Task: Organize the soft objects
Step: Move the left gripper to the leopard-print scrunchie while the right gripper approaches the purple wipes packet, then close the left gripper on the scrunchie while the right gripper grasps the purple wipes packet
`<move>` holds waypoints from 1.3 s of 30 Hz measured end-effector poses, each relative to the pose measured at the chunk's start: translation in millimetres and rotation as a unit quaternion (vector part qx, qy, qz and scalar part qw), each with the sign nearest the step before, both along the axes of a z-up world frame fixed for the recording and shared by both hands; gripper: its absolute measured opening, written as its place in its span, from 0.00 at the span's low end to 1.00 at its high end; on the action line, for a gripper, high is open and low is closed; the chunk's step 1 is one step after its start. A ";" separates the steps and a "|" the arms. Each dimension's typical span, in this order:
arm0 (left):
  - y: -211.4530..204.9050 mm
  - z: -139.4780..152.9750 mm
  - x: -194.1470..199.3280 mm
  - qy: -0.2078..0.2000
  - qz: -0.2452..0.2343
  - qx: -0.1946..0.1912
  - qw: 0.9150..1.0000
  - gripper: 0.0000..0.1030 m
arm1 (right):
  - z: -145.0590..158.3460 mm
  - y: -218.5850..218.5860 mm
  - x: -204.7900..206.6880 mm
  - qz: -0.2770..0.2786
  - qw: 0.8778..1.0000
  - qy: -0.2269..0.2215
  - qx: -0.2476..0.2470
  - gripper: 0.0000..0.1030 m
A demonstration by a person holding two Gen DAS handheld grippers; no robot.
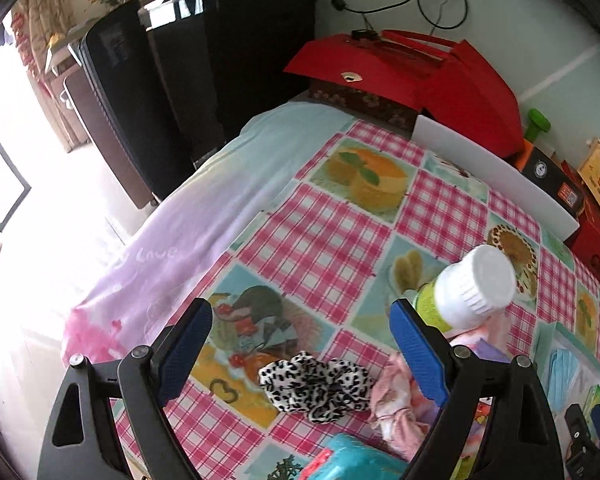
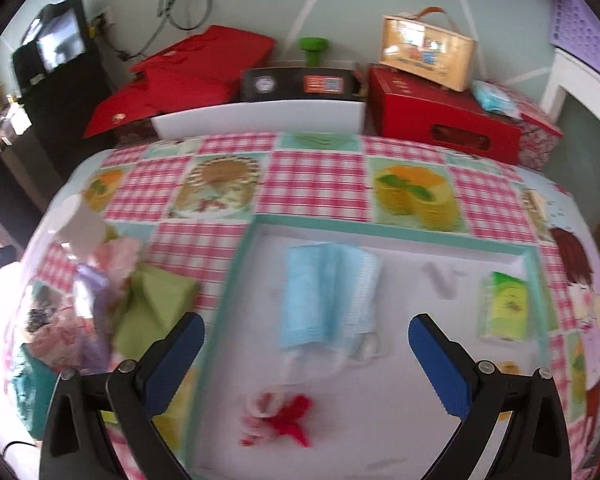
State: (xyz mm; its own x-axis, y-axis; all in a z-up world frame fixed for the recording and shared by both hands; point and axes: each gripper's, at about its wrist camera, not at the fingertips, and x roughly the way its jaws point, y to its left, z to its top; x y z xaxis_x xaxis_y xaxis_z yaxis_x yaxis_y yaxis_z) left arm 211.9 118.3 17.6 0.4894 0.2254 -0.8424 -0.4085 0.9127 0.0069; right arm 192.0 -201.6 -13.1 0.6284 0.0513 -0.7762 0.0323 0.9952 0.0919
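Note:
My left gripper (image 1: 300,320) is open and empty above the checked tablecloth, with a black-and-white leopard scrunchie (image 1: 316,386) lying between and below its fingers. A pink cloth (image 1: 396,404) lies just right of the scrunchie. My right gripper (image 2: 306,336) is open and empty over a white tray with a teal rim (image 2: 236,280). In the tray lie a blue face mask (image 2: 324,296), a red and white bow (image 2: 284,416) and a green tissue pack (image 2: 504,304). A green cloth (image 2: 152,308) and pink and purple soft items (image 2: 88,292) lie left of the tray.
A green bottle with a white cap (image 1: 472,284) stands by the left gripper's right finger. A teal box (image 1: 352,460) is at the near edge. Red boxes (image 2: 440,116), a black box (image 2: 300,84) and a white board (image 2: 260,120) line the wall side.

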 end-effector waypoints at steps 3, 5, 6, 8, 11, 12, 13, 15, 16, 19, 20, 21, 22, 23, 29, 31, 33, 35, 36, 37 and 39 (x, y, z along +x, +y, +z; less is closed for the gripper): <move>9.8 -3.7 -3.3 0.001 0.009 -0.010 1.000 0.88 | -1.0 17.0 2.5 0.020 1.000 -0.001 0.007 1.00; 16.7 -6.2 -5.3 0.002 0.016 -0.017 1.000 0.88 | -1.2 27.2 3.9 0.033 0.999 -0.001 0.015 1.00; 19.8 -7.4 -6.3 0.002 0.017 -0.021 1.000 0.88 | -1.0 32.5 4.7 0.041 0.999 -0.002 0.021 1.00; 25.4 -9.5 -7.7 0.002 0.019 -0.027 0.999 0.88 | -0.9 43.8 6.1 0.056 0.998 -0.005 0.032 1.00; 33.8 -15.5 -10.9 0.007 0.026 -0.035 0.999 0.88 | -2.0 56.1 6.9 0.070 0.997 -0.005 0.038 1.00; 36.2 -18.4 -11.6 0.009 0.029 -0.039 0.999 0.88 | -3.4 60.7 6.9 0.075 0.996 -0.005 0.039 1.00; 37.9 -20.9 -11.9 0.011 0.029 -0.043 0.999 0.88 | -4.7 64.6 7.0 0.081 0.996 -0.005 0.040 1.00; 40.6 -27.9 -12.4 0.015 0.030 -0.055 0.998 0.88 | -6.6 71.5 6.8 0.092 0.995 -0.008 0.044 1.00; 40.9 -30.6 -13.1 0.018 0.028 -0.060 0.998 0.88 | -7.3 73.2 6.7 0.095 0.994 -0.009 0.046 1.00; 40.0 -42.7 -11.9 0.028 0.021 -0.078 0.996 0.88 | -9.8 77.0 7.6 0.098 0.994 -0.010 0.053 1.00; 39.5 -46.8 -11.0 0.032 0.018 -0.085 0.996 0.88 | -11.0 78.2 7.6 0.097 0.994 -0.010 0.055 1.00; 39.2 -52.2 -9.6 0.039 0.014 -0.094 0.995 0.88 | -12.4 79.2 7.8 0.097 0.994 -0.009 0.055 1.00; 39.0 -56.8 -7.5 0.046 0.010 -0.100 0.994 0.88 | -13.8 80.3 8.0 0.096 0.994 -0.007 0.054 1.00; 38.7 -59.8 -6.6 0.050 0.009 -0.104 0.993 0.88 | -14.6 80.7 7.9 0.096 0.994 -0.006 0.054 1.00; 41.7 -71.9 -6.0 0.066 0.015 -0.122 0.990 0.88 | -17.7 83.4 8.2 0.100 0.993 -0.007 0.068 1.00; 43.0 -75.5 -5.5 0.071 0.018 -0.126 0.989 0.88 | -17.7 83.4 8.2 0.099 0.993 -0.010 0.069 1.00; 43.2 -77.9 -4.7 0.075 0.020 -0.127 0.989 0.88 | -18.0 82.3 8.0 0.099 0.992 -0.008 0.075 1.00; 43.1 -80.5 -3.6 0.076 0.020 -0.127 0.989 0.88 | -19.3 80.5 8.8 0.100 0.992 -0.003 0.083 1.00; 42.3 -81.3 -3.2 0.077 0.019 -0.127 0.989 0.88 | -19.4 79.4 8.9 0.100 0.991 -0.004 0.089 1.00; 41.2 -82.4 -3.3 0.079 0.018 -0.127 0.989 0.88 | -18.4 78.7 8.6 0.100 0.991 -0.006 0.092 1.00; 40.7 -84.5 -1.7 0.082 0.017 -0.129 0.988 0.88 | -14.7 79.0 7.4 0.102 0.991 -0.015 0.090 1.00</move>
State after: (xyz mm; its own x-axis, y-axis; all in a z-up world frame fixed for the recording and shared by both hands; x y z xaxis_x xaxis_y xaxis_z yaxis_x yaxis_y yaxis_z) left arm 210.2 159.0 -66.9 0.3379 0.0077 -0.9412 -0.4524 0.8782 -0.1552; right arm 199.4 -122.6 -27.8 0.6131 0.3147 -0.7246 -0.1722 0.9484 0.2663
